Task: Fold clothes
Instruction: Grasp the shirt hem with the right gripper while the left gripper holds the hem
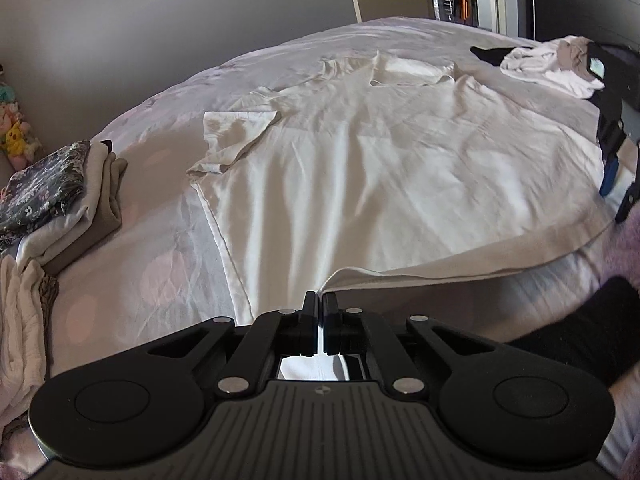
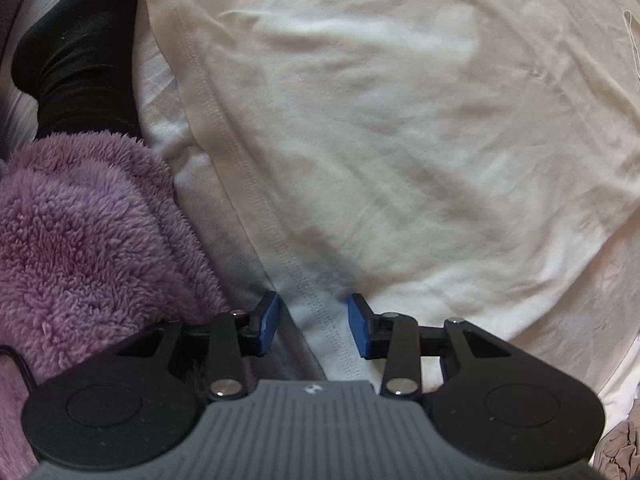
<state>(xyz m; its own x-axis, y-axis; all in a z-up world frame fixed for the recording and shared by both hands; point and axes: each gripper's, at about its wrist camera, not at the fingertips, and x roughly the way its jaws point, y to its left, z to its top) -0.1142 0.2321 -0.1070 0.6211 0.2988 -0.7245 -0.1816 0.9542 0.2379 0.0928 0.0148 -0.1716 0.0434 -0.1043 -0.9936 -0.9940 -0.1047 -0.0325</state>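
Your left gripper (image 1: 320, 300) has its jaws clamped on the hem of the white T-shirt (image 1: 360, 152), spread across the bed (image 1: 132, 264). Your right gripper (image 2: 314, 326) straddles the stitched hem, jaws apart. Folded clothes (image 1: 60, 200) crowd the left edge.

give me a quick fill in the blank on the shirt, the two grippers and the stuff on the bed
1. The left gripper is ____ on the hem of the white t-shirt.
2. The right gripper has its jaws ____, with the shirt's stitched hem between its blue pads.
3. The shirt lies spread on the ____.
4. The floral fabric lies on top of a ____ of folded clothes.

Missing words: shut; open; bed; stack
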